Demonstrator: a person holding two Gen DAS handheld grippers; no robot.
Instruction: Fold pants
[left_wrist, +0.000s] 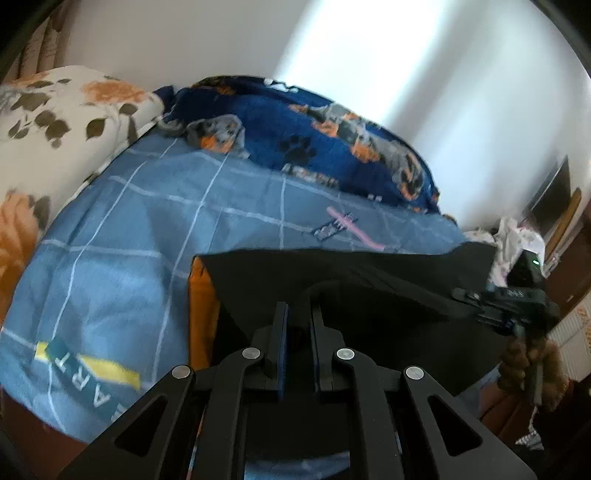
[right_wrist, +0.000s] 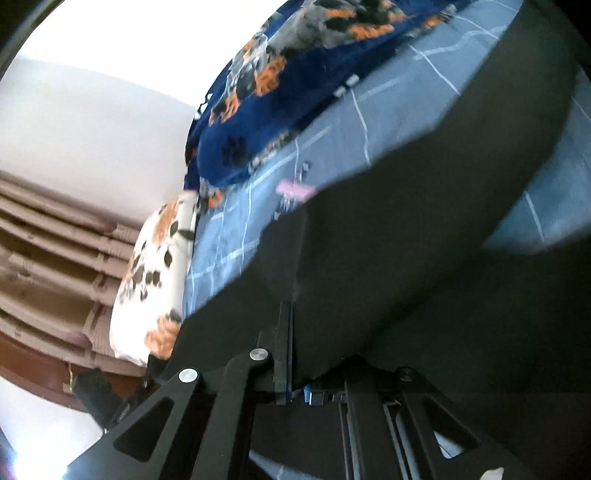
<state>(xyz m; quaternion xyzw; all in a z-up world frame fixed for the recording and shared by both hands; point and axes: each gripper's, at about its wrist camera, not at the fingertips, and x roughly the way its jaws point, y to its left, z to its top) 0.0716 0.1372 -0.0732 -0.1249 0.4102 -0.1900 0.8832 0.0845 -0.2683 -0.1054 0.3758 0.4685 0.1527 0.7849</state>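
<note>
Left gripper: matte black, two flat narrow fingers, blue pad on inner face, angled link arms behind with four round silver screws. Right gripper: same black build, two silver screws showing, blue part at base.

A home bedroom: a bed with a blue checked sheet, floral pillow and paw-print blanket.

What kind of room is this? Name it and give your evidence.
Most likely a bedroom. A bed covered by a blue grid-patterned sheet, a white pillow printed with orange flowers at its head, and a navy fleece blanket with a dog print heaped on it.
</note>
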